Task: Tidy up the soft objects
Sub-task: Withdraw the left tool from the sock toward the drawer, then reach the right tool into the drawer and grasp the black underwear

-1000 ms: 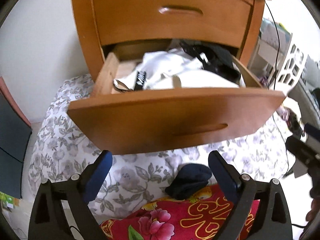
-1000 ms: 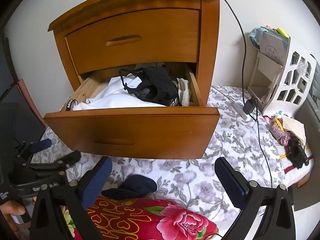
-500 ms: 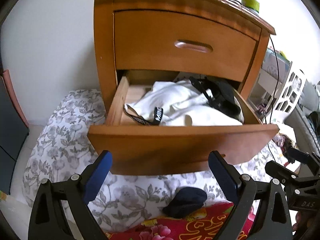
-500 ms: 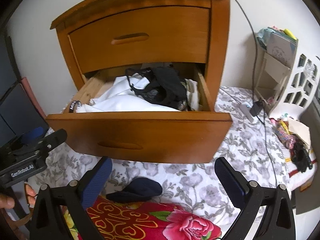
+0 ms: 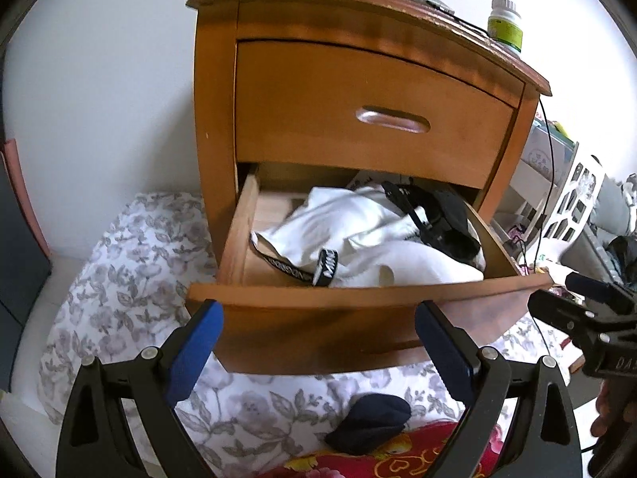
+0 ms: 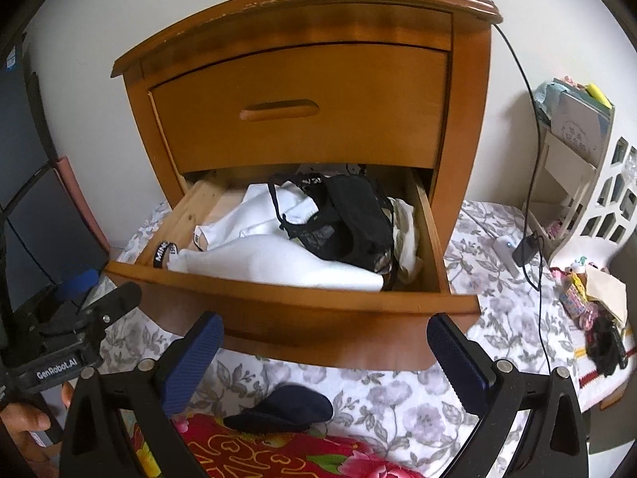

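Wooden nightstand (image 6: pixel 302 127), "GenRobot.AI" on left gripper (image 6: pixel 75 334), "MINISO"-like black strap (image 5: pixel 326 263)

Open drawer (image 6: pixel 278 302) heaped with clothes (image 6: pixel 286 255); bare wood along its left side.

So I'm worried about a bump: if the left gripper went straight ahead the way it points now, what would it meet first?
Probably the front panel of the open lower drawer: it fills the gap between the open left gripper fingers. Depth is unclear, though.
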`<state>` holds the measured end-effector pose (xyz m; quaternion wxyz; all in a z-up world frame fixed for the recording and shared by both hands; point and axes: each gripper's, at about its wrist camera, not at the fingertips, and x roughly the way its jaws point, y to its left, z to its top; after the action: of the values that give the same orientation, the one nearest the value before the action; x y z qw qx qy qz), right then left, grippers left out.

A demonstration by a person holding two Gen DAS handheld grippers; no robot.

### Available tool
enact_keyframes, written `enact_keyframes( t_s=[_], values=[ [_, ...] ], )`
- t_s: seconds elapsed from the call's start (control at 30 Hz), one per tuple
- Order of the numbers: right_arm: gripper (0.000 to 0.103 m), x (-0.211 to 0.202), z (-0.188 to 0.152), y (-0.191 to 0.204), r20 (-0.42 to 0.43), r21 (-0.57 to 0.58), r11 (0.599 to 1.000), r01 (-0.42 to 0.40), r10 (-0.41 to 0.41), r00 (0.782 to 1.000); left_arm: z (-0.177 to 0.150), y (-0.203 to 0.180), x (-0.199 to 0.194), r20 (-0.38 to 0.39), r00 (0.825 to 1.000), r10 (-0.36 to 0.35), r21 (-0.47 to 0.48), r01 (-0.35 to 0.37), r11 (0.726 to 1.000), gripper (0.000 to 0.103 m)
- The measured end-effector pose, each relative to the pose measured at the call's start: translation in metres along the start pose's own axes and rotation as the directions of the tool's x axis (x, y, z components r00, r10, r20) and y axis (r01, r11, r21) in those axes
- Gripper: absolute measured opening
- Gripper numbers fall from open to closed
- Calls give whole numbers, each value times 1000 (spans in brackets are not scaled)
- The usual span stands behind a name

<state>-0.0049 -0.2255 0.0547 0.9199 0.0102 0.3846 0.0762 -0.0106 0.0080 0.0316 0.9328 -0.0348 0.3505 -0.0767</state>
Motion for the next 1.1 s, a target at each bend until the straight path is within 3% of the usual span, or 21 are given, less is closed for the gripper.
enact_keyframes(
  t_s=[0.47, 0.57, 0.83, 0.97, 1.1],
  values=[
    [103, 7, 49, 1, 60, -59, 998, -1, 5, 998, 9, 24, 0, 7, 1000, 19, -59, -18, 998, 97],
    [96, 19, 62, 1, 56, -88, 996, 18, -13, 998, 9, 28, 3, -2, 1000, 15, -63, -15, 998, 97],
    [84, 74, 74, -13, -86, -63, 997, 48, -53, 995, 9, 34, 10, -17, 1000, -5, -68, 4, 998, 97],
    [79, 103, 71, -27, -190, -9, 999, 48, -49, 981, 8, 35, 15, -29, 999, -18, -64, 16, 998, 97],
    [76, 118, 67, -35, -241, -2, 998, 68, -66, 968, 8, 37, 21, -41, 999, -30, -70, 28, 997, 97]
  ],
)
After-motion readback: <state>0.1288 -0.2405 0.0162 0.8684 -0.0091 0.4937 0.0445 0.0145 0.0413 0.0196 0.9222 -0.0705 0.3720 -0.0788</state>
